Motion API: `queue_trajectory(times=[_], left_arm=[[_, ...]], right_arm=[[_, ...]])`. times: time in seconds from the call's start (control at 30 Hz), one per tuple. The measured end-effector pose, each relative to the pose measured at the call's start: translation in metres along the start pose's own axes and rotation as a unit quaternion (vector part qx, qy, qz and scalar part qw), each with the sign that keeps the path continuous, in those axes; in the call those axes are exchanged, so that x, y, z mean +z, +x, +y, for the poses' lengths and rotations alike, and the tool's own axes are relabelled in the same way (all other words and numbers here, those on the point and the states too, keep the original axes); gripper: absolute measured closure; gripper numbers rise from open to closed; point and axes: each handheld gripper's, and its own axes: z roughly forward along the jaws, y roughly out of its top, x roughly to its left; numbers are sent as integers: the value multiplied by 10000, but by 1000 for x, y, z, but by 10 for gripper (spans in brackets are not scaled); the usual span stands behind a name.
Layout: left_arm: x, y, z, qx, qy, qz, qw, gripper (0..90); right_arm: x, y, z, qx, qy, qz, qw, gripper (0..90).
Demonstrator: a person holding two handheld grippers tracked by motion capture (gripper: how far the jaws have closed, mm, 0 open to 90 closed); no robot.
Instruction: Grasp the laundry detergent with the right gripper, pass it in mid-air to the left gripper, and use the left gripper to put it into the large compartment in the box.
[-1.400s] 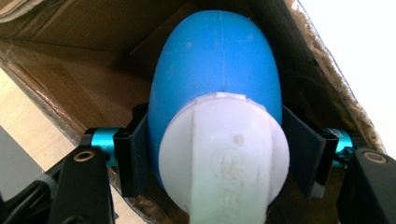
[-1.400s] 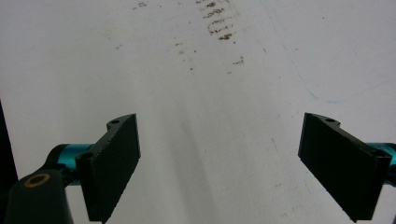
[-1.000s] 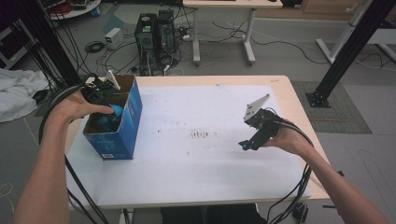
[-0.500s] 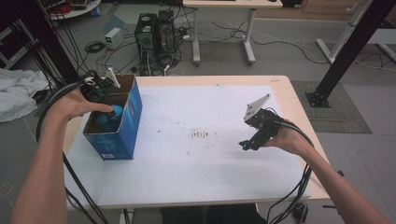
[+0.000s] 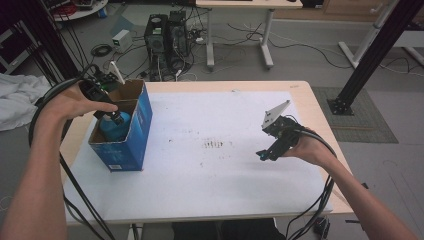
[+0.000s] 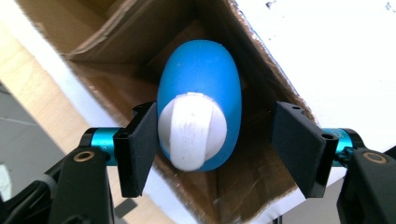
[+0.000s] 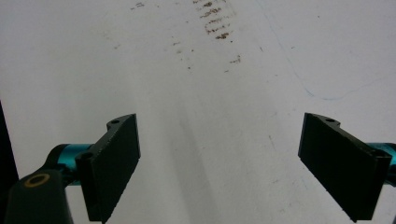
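Mostly bare white table (image 5: 200, 190), brown specks; left gripper (image 6: 219, 140) loosely brackets blue bottle (image 6: 201, 93); right gripper (image 7: 219, 163) wide, empty.

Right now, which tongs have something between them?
The left tongs: a blue white-capped bottle sits between them in the box. The right tongs stand open over the table.

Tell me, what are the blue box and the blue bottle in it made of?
The box looks like cardboard: printed glossy blue outside, raw brown and creased inside. The bottle seems smooth matte plastic, evenly blue, with a white cap, probably plastic too.
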Motion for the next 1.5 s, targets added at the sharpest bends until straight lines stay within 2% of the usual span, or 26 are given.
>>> queue_trajectory(times=[0.3, 0.37, 0.47, 0.5, 0.53, 0.6, 0.77, 0.8, 0.87, 0.93, 0.97, 1.03, 1.07, 1.1, 1.2, 1.3, 1.37, 1.4, 1.5], left_arm=[[-27, -13, 15, 172, -300, 122, 9993, 332], [-40, -23, 24, 322, -490, 110, 9982, 332], [-48, -33, 33, 469, -620, 43, 9970, 332], [-48, -33, 33, 469, -620, 43, 9970, 332], [-51, -39, 40, 643, -612, 5, 9961, 332], [-51, -46, 47, 778, -600, -56, 9952, 332], [-47, -63, 65, 996, -609, -186, 9930, 332], [-47, -63, 65, 996, -609, -186, 9930, 332], [-43, -77, 76, 1174, -641, -279, 9906, 332], [-42, -80, 78, 1229, -640, -302, 9899, 332], [-36, -91, 85, 1338, -657, -374, 9881, 332], [-30, -100, 89, 1453, -651, -407, 9864, 329], [-26, -104, 92, 1483, -655, -425, 9859, 238], [-22, -109, 94, 1509, -699, -483, 9849, 192], [-11, -119, 97, 1588, -729, -566, 9830, 192], [0, -127, 99, 1676, -652, -675, 9814, 192], [0, -127, 99, 1676, -652, -675, 9814, 192], [12, -133, 98, 1670, -628, -750, 9811, 192], [23, -137, 96, 1706, -529, -788, 9808, 192]], right_arm=[[-1, 0, 0, 19, 1, -4, 10000, 120], [-2, -1, 0, 37, 0, -23, 10000, 120], [-2, -1, 0, 42, 22, -17, 10000, 120], [-2, -1, 0, 42, 22, -17, 10000, 120], [-2, -1, 0, 30, 22, -18, 10000, 120], [-2, 0, 0, 22, 16, -12, 10000, 120], [-3, -1, 1, 20, 29, -28, 10000, 120], [-4, -1, 1, 37, 27, -39, 10000, 120], [-5, -1, 1, 43, 24, -55, 10000, 120], [-6, -2, 1, 63, 28, -75, 9999, 120], [-6, -3, 1, 53, 13, -86, 9999, 120], [-7, -2, 0, 81, 17, -95, 9999, 120], [-7, -2, 0, 83, 20, -97, 9999, 120], [-7, -2, 0, 81, 26, -97, 9999, 120], [-8, -2, 0, 97, 34, -115, 9999, 120], [-9, -3, -1, 109, 18, -137, 9998, 120], [-10, -3, -2, 120, 19, -149, 9998, 120], [-11, -4, -3, 145, 18, -160, 9998, 120], [-13, -5, -5, 183, 16, -186, 9997, 120]])
